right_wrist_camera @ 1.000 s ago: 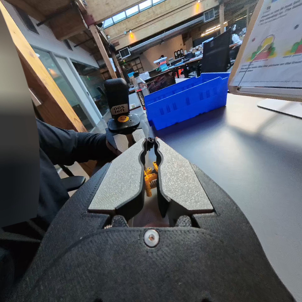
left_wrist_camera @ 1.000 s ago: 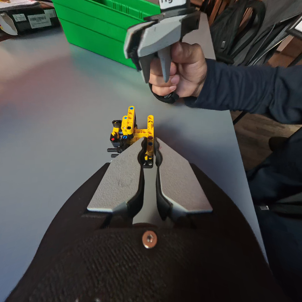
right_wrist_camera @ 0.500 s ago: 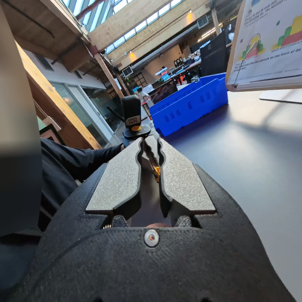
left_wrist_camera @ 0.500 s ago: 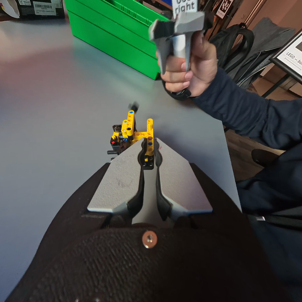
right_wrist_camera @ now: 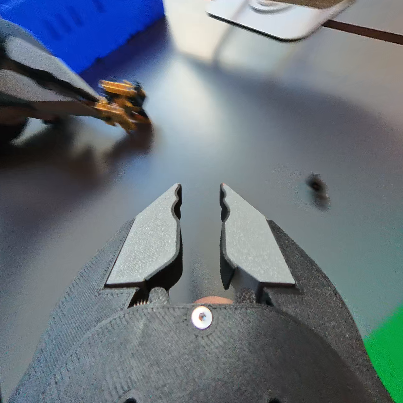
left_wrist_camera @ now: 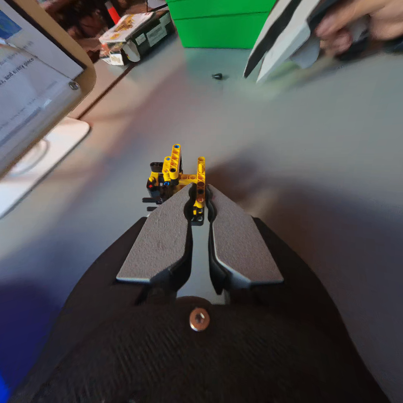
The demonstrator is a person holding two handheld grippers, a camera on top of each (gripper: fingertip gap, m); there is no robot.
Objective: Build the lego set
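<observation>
A small yellow and black lego model (left_wrist_camera: 174, 176) stands over the grey table (left_wrist_camera: 283, 135). My left gripper (left_wrist_camera: 200, 188) is shut on its right yellow beam (left_wrist_camera: 201, 181). The model shows blurred in the right wrist view (right_wrist_camera: 122, 104), held by the left gripper's fingers (right_wrist_camera: 54, 91) at the left. My right gripper (right_wrist_camera: 200, 187) is open and empty, pointing down at the table. It shows blurred at the top right of the left wrist view (left_wrist_camera: 281, 41). A small black lego piece (left_wrist_camera: 217, 76) lies loose on the table, also in the right wrist view (right_wrist_camera: 316, 185), to the right of my right fingertips.
A green bin (left_wrist_camera: 218, 24) stands at the back, its corner also in the right wrist view (right_wrist_camera: 386, 353). A blue bin (right_wrist_camera: 82, 28) is at the far left. A framed sheet on a white stand (left_wrist_camera: 32, 109) is at the left. A cardboard box (left_wrist_camera: 135, 37) lies behind.
My right gripper has opened and swung down toward the table; the small black piece it held now lies on the table. The left gripper has turned left, still holding the model.
</observation>
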